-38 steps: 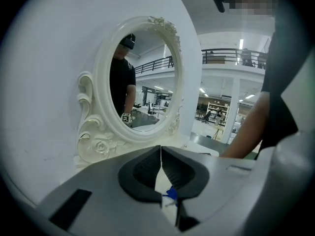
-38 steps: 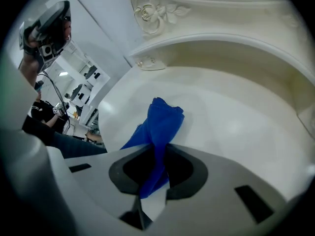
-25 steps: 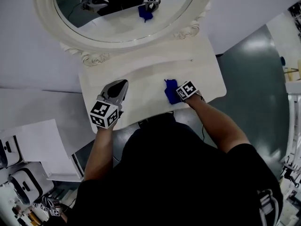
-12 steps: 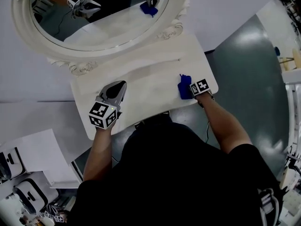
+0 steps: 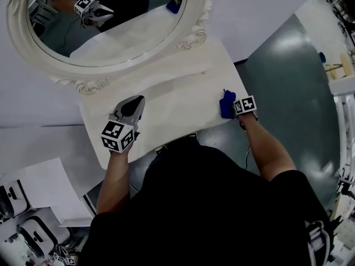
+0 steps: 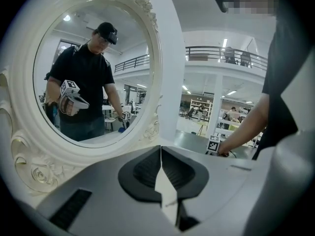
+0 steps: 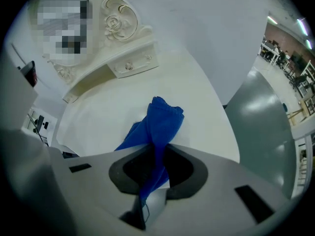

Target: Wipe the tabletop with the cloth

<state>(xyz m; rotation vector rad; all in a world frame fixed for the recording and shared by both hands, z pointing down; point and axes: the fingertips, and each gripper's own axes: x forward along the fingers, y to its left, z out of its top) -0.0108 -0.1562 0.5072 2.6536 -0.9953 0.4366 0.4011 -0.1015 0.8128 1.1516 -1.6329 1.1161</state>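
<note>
My right gripper [image 5: 235, 106] has slid the cloth [image 5: 226, 105] from near the middle of the table [image 5: 166, 107] out to its right end, close to the edge. My left gripper [image 5: 137, 101] has stayed over the left front part.

From the head view, the right jaws are buried under the blue bunch, and only the marker cube shows beside it. My own body covers the table's near edge, and the top of the mirror [image 5: 105, 21] is cut off. I cannot tell whether the left gripper touches the table.

In the right gripper view, the right gripper [image 7: 156, 154] is clamped on the cloth [image 7: 160, 122]. A narrow strip runs down between the jaws, and its lower end is lost in shadow. The long axis runs straight out of the jaws. The bunched free end lies on the table and points toward the mirror's base. A flap spreads off to the left.

My left gripper [image 6: 161, 157] has its jaws pressed together with nothing between them.
</note>
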